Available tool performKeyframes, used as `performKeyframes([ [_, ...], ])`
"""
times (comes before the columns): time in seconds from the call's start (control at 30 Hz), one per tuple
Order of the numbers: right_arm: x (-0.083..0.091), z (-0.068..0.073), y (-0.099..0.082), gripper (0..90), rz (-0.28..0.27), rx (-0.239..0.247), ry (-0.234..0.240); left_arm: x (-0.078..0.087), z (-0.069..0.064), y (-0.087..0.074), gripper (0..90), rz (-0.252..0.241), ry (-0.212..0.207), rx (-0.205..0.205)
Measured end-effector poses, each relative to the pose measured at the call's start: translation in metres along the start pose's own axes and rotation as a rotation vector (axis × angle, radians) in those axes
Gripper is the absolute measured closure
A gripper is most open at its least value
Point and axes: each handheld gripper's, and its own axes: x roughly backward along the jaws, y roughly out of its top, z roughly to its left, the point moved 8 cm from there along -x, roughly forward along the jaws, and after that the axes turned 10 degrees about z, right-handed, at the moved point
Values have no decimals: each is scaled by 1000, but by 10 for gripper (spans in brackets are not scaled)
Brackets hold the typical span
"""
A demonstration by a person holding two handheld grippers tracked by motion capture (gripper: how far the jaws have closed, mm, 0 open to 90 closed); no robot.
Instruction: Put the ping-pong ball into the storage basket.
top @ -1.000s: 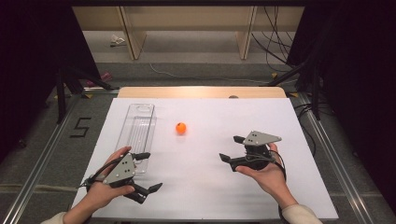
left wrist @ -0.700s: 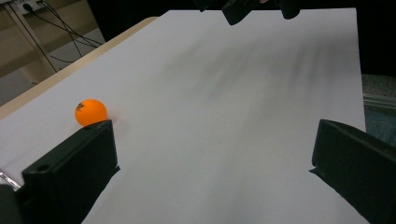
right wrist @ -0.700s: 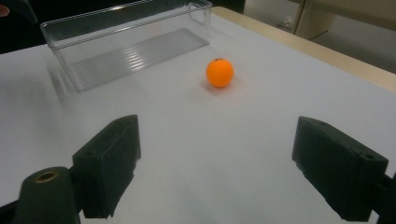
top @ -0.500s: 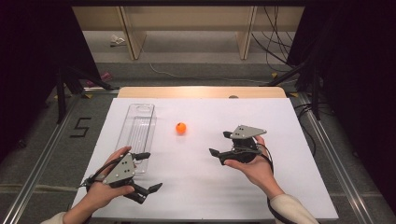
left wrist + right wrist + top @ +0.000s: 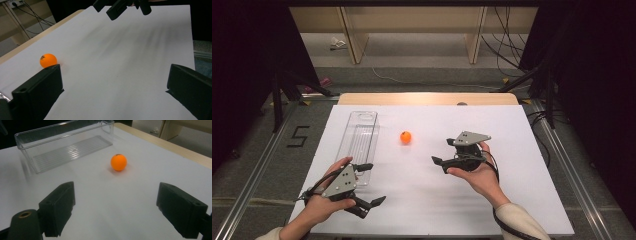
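Note:
An orange ball (image 5: 405, 137) rests on the white table cover (image 5: 512, 130), just right of a clear plastic bin (image 5: 359, 142). My right gripper (image 5: 441, 151) is open and hovers to the right of the ball and a little nearer, with its jaws pointing left. In the right gripper view the ball (image 5: 119, 162) lies ahead between the spread jaws, with the empty bin (image 5: 65, 145) beyond it. My left gripper (image 5: 373, 184) is open near the front left, by the bin's near end. In the left gripper view the ball (image 5: 48, 60) sits just past the left jaw.
The wooden table edge (image 5: 427, 98) runs along the back. Dark stands and cables (image 5: 512, 55) lie on the floor beyond it. A metal rail (image 5: 257, 175) borders the left side. The other gripper (image 5: 120, 7) shows at the top of the left gripper view.
My right gripper has moved left and a little forward, closer to the orange ball. The left gripper, ball and bin have stayed put.

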Motion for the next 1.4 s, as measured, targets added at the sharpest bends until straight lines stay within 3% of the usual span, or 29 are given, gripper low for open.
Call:
performKeyframes([
  [0.8,-21,-2,11,163,10,3,5,0,0,0,0,-1,-2,-3],
  [1.4,-53,-7,27,163,26,5,4,1,-1,0,0,-4,-3,-4],
])
